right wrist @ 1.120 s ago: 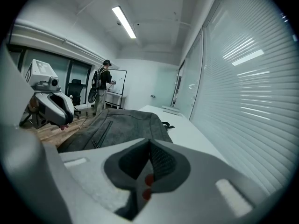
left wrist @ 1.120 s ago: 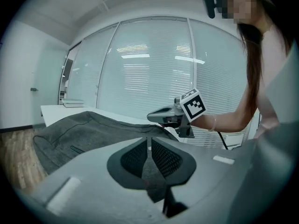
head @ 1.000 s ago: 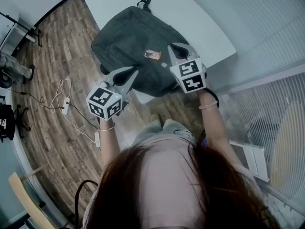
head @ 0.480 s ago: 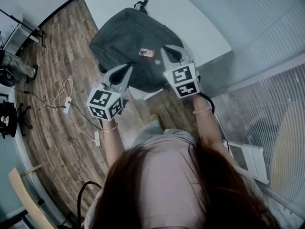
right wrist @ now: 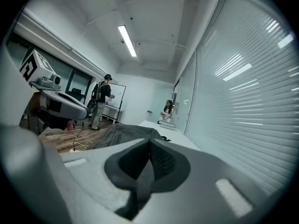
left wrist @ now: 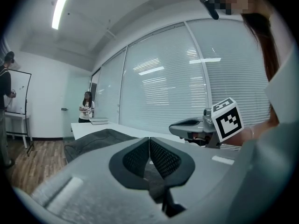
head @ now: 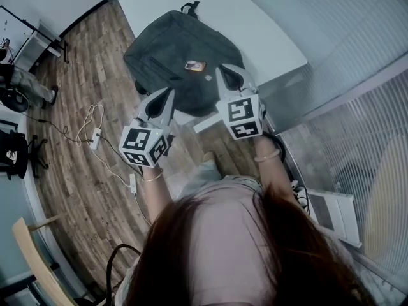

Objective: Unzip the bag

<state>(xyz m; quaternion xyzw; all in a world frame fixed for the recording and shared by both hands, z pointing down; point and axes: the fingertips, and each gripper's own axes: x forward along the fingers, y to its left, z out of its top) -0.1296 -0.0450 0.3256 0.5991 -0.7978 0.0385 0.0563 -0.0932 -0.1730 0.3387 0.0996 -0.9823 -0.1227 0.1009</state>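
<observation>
Empty jaws together on grey left gripper (left wrist: 149,140) and grey right gripper (right wrist: 150,141), dark grey fabric backpack (head: 172,50) ahead on white table (head: 255,30).

This is looking like an office meeting room: blinds (left wrist: 163,78) are covering glass walls along one side, strip lights (right wrist: 127,40) are glowing in a white ceiling, and a long white surface (head: 255,24) is standing on a wood-pattern floor (head: 83,62). A person (right wrist: 100,101) is standing by a whiteboard (left wrist: 21,92), another person (left wrist: 86,107) is standing at the far end, and a power strip (head: 95,134) with cables is lying on the floor.
</observation>
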